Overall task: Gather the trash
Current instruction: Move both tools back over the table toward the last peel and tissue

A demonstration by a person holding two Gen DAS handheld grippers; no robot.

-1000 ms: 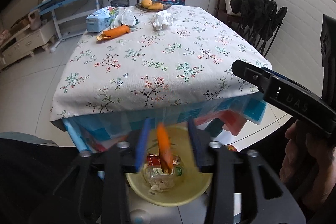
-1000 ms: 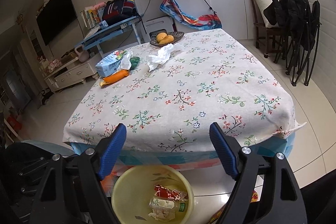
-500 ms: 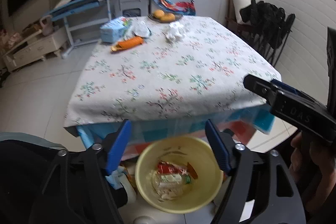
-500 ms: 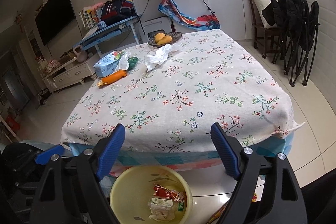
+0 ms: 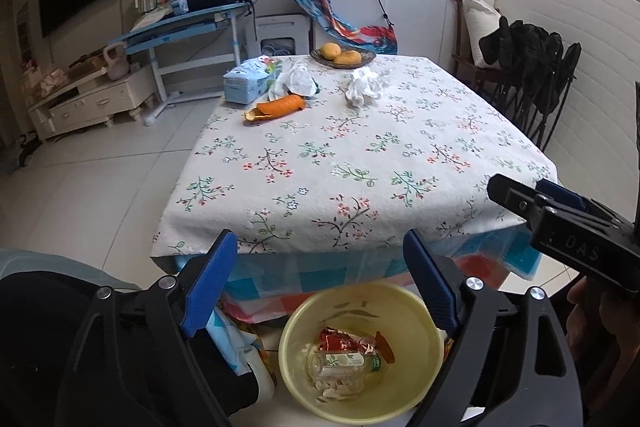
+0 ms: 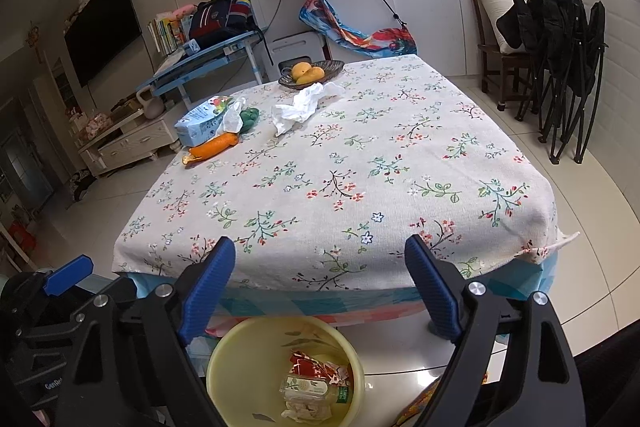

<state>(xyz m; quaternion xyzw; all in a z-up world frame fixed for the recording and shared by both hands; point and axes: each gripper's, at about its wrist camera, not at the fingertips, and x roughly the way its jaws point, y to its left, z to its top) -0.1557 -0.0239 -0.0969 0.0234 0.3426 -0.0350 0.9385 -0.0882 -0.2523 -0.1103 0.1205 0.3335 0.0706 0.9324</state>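
Left wrist view: we are holding the left gripper [image 5: 320, 283] apart and empty above the yellow basin [image 5: 362, 347], placed below the table [image 5: 360, 167] edge to catch trash. At 11 o'clock, an orange wrapper [image 5: 278, 105] and crumpled tissue [image 5: 364, 87] are awaiting collection. The right gripper [image 6: 320, 287] is likewise gaping, unloaded.

Yellow basin [image 6: 224, 367] partly behind gripper frame, label on bottle [image 5: 340, 363] unreadable

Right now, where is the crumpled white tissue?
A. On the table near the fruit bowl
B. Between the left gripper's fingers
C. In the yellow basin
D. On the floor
A: the crumpled white tissue lies on the floral tablecloth just in front of the fruit bowl, untouched.
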